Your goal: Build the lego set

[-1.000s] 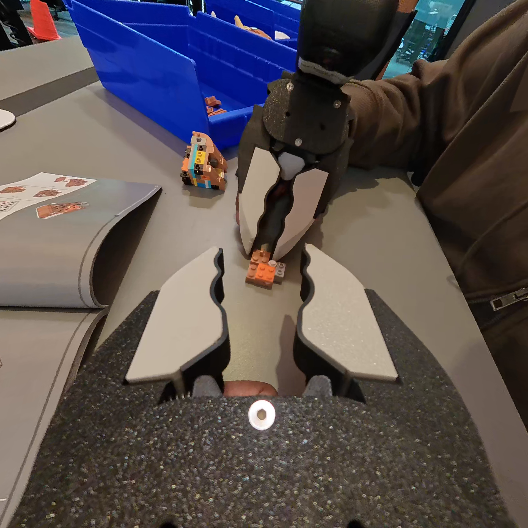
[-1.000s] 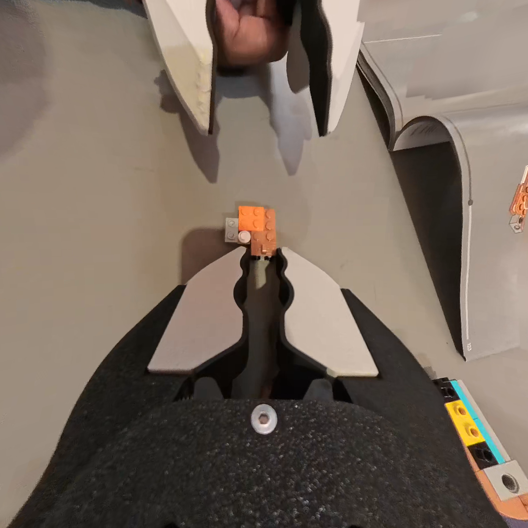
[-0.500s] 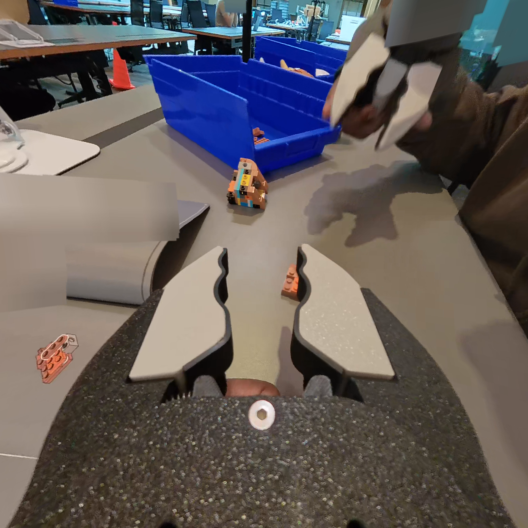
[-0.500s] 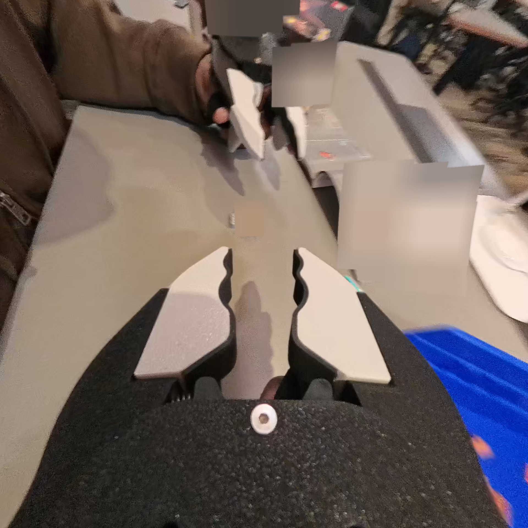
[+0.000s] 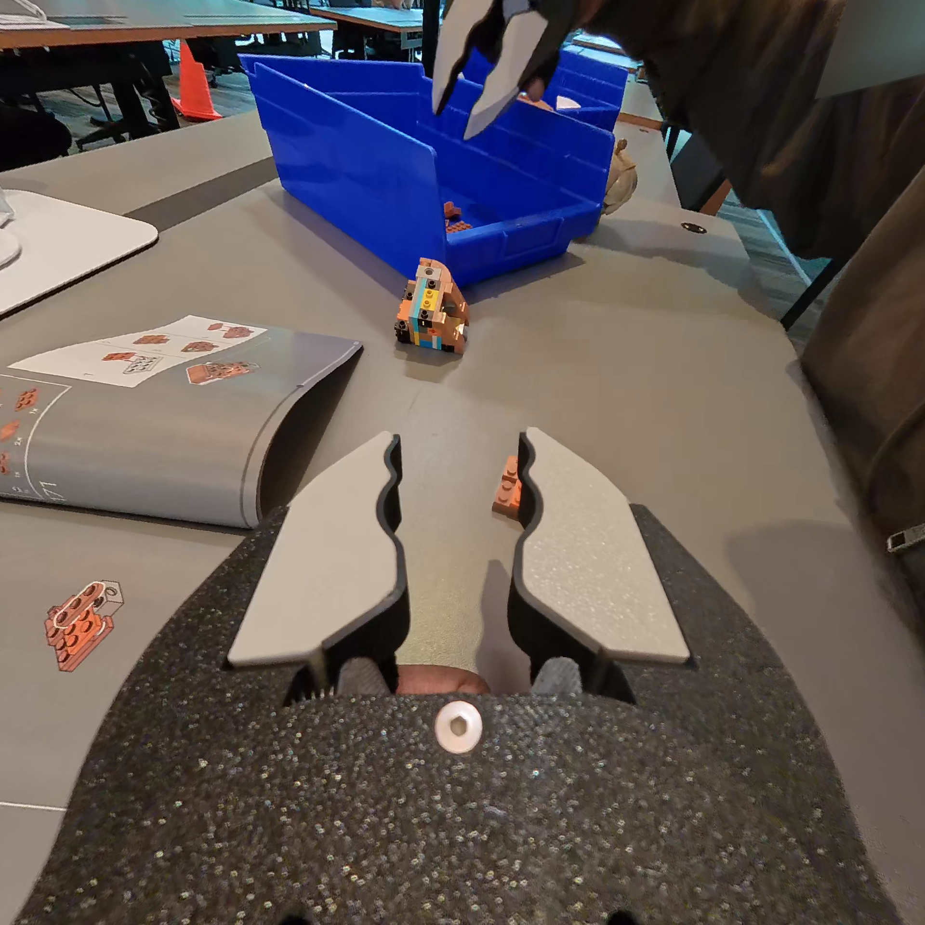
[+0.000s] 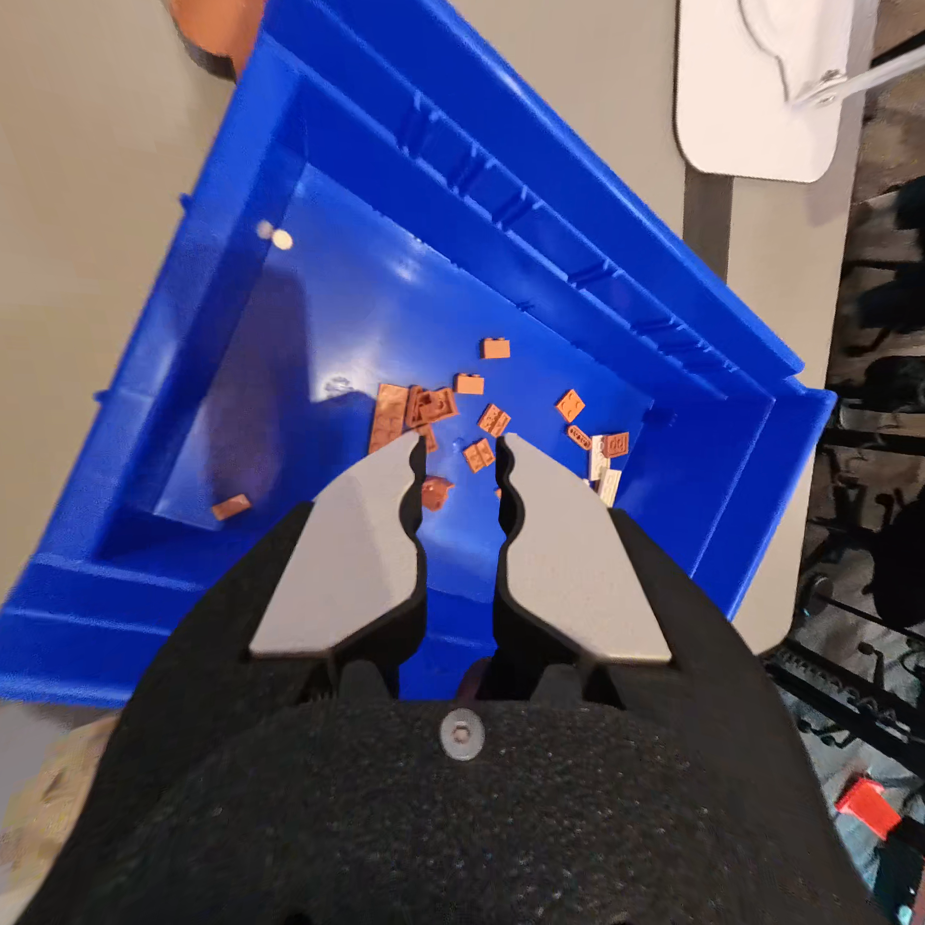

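Observation:
A small orange and brown brick assembly [image 5: 506, 488] lies on the grey table, half hidden behind the right finger of my left gripper [image 5: 458, 438], which is open and empty just above it. A bigger multicoloured lego build [image 5: 433, 308] stands near the blue bin [image 5: 360, 165]. My right gripper [image 6: 458, 439] is open and empty, pointing down into the blue bin [image 6: 350, 325] over several loose orange and brown bricks [image 6: 478, 454]. It also shows in the left wrist view [image 5: 475, 102], above the bin.
An open instruction booklet [image 5: 165, 435] lies at the left of the table. A white pad [image 5: 65, 245] sits at the far left. A person's brown sleeve [image 5: 751, 100] is at the right. A second blue bin [image 5: 590, 85] stands behind the first. Spacing between my two grippers at the tips: around 35 centimeters.
My right gripper let go of the small assembly, rose and swung over to the blue bin, opening wider. My left gripper pulled back slightly and stayed open.

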